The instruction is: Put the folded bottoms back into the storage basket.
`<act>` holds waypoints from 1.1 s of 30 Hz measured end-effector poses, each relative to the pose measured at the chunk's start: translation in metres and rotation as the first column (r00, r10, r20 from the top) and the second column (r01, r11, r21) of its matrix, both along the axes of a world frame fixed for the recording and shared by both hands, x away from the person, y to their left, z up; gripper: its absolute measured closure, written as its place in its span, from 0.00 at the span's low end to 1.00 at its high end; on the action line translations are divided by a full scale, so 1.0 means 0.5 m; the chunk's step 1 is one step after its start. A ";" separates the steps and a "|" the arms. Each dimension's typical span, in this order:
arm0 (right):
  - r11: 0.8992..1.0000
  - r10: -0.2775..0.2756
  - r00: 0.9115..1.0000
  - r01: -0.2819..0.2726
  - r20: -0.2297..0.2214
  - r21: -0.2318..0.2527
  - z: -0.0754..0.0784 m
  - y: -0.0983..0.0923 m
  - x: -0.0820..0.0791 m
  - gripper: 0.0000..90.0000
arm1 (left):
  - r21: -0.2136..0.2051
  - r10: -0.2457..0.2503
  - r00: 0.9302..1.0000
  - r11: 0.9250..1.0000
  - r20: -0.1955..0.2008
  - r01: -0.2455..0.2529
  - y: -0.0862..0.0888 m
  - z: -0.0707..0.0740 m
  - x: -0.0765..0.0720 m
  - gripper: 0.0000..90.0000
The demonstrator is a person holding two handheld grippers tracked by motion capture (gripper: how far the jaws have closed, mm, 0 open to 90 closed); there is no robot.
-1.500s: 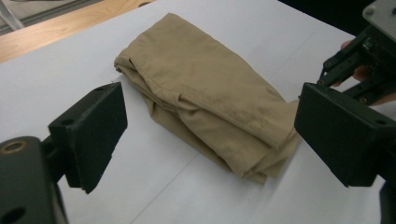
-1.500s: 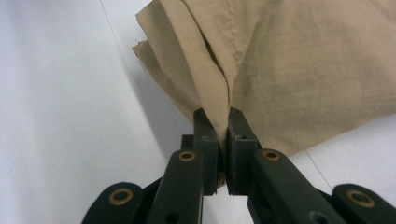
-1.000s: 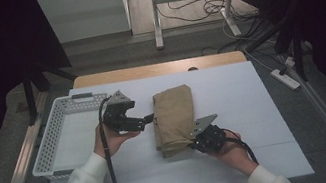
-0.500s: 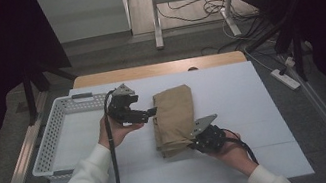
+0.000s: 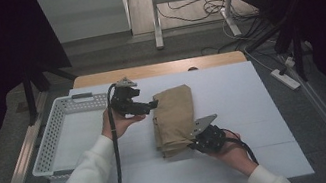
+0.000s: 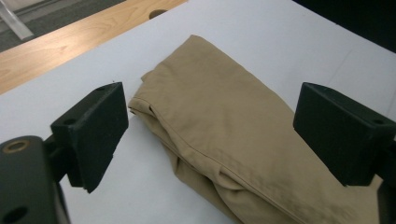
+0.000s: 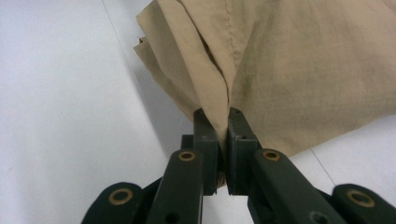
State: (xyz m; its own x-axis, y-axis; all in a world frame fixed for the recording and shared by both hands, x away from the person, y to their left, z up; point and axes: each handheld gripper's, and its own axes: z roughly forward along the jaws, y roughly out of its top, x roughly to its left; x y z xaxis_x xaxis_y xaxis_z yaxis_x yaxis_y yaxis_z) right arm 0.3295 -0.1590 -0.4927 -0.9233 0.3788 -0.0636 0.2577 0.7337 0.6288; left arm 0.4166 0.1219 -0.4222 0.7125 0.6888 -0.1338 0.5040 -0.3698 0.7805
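Folded tan trousers lie mid-desk, just right of the white basket, long axis running away from the person.

Right tongs are clamped on a pinch of cloth at the near right corner; in the right gripper view the fabric rises straight up from between the closed jaws, no gap. No change there vs. 1 s ago.

Left tongs are spread wide, holding nothing. The left gripper view looks between the two jaws at the far left corner of the trousers. Change: 1 s ago the left hand sat lower, by the middle of the left edge; it has since lifted and shifted toward the far end, and now hovers just beside that corner. Whether a jaw tip brushes the cloth can't be told from the high view, prob. not.

Meaning: looks like setup for a two-point hold, near corner pinned and far corner next, either for another fold or to carry the bundle into the basket. Left still has to come down and close.
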 end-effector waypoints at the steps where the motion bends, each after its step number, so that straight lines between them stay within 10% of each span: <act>1: 1.000 0.000 1.000 0.000 -0.001 0.000 0.000 0.000 0.000 0.94 | 0.005 -0.001 1.000 1.000 -0.001 0.001 -0.001 -0.001 0.004 0.12; 33: 1.000 0.001 1.000 -0.001 -0.006 0.001 -0.003 0.001 -0.001 0.94 | 0.052 0.019 0.998 0.999 -0.061 -0.016 -0.043 -0.053 0.098 0.14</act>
